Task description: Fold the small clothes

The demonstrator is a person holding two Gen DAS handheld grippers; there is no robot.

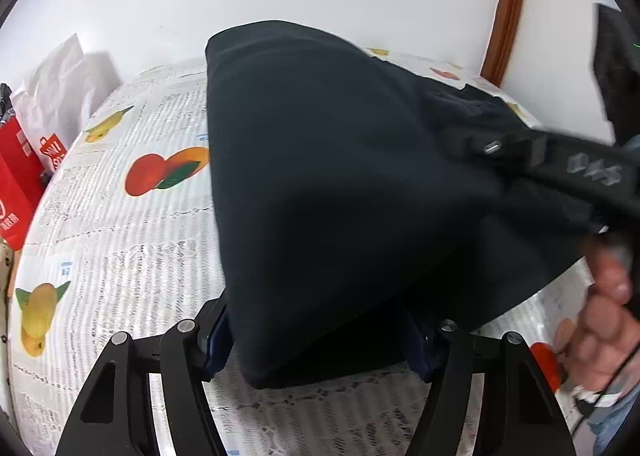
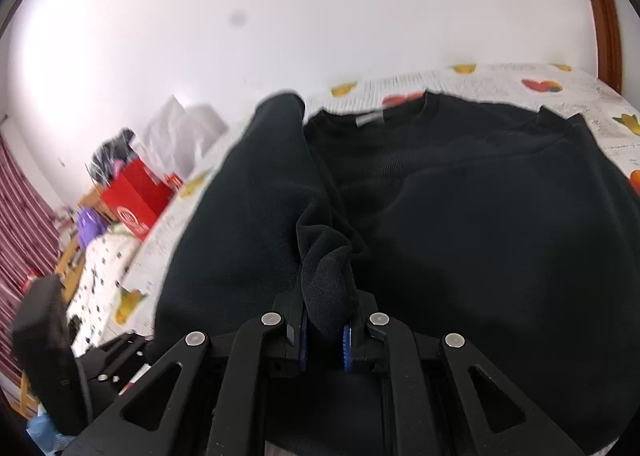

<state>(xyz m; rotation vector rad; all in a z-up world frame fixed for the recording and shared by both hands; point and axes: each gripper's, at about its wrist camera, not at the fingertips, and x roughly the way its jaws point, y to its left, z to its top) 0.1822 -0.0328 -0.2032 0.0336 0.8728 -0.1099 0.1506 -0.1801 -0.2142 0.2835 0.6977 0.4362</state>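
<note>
The right gripper point(image 2: 325, 340) has its jaws pinching a bunched fold of the black knit sweatshirt point(image 2: 460, 216); the left gripper point(image 1: 318, 340) stands spread around a folded edge, pads apparently clear. The sweatshirt lies on the fruit-print bench cloth point(image 1: 120, 248), collar toward twelve o'clock. Carry the pinched fold flat across, keeping edges aligned.

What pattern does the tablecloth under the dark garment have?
The tablecloth is white with newspaper-like text and colourful fruit pictures, clearest in the left wrist view.
</note>
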